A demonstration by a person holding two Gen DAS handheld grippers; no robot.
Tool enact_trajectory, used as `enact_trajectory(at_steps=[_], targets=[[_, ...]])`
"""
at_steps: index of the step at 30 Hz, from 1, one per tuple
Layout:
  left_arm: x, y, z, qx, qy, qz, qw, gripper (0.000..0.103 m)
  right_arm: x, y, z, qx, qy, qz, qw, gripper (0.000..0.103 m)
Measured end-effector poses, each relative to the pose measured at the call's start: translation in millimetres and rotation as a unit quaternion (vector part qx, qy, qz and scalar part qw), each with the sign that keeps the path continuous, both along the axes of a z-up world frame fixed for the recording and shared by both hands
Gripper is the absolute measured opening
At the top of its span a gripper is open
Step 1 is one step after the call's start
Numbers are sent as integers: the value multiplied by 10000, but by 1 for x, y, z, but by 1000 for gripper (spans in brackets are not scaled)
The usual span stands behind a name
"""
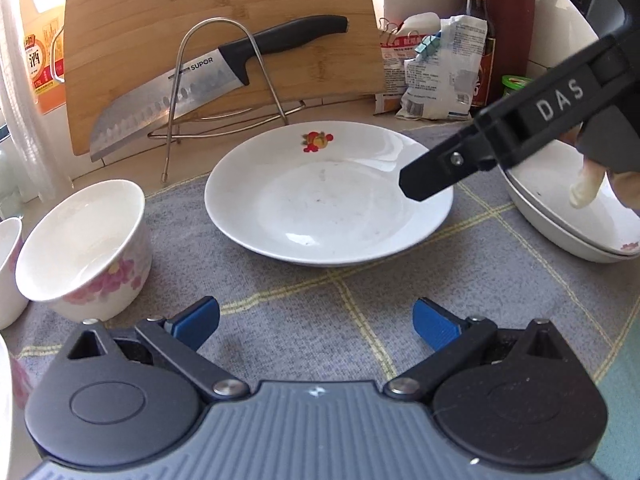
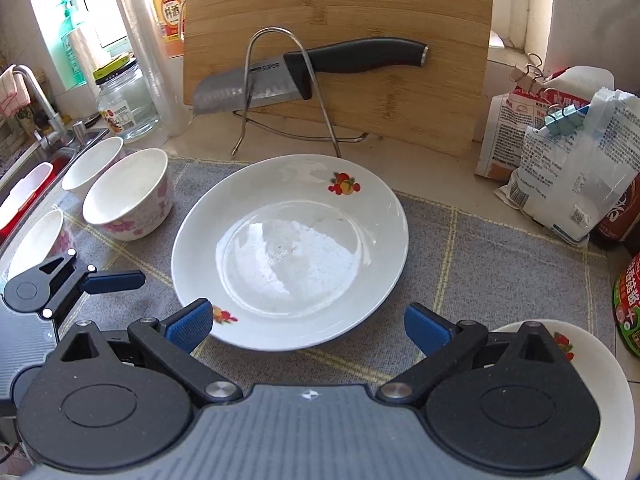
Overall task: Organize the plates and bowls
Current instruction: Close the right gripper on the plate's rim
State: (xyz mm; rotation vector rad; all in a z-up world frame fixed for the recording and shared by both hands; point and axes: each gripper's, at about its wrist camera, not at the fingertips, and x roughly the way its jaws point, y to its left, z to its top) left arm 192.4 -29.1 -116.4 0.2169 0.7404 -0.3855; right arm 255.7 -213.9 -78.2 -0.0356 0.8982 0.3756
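Two stacked plates (image 1: 580, 216) — partly hidden

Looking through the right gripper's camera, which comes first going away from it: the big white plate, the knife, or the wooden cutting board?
From the right gripper, nearest first:
1. White plate, just ahead on the grey mat, its near rim beside the left fingertip.
2. Knife, farther back, resting across the wire rack.
3. Cutting board, farthest, standing upright behind the knife.
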Motion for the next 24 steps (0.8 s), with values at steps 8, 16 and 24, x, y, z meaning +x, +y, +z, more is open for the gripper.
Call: enact_trajectory(at_steps=[8, 16, 24], targets=[[14, -7, -8, -49, -34, -98, 9999, 102, 54, -20, -12, 493, 576, -114, 9971, 103], [26, -3, -11, -214, 31, -233, 9995, 102, 89, -20, -18, 663, 1075, 111, 9919, 103], [32, -3, -13, -222, 1, -278, 9994, 103, 114, -14, -27, 796, 1235, 420, 9883, 102]])
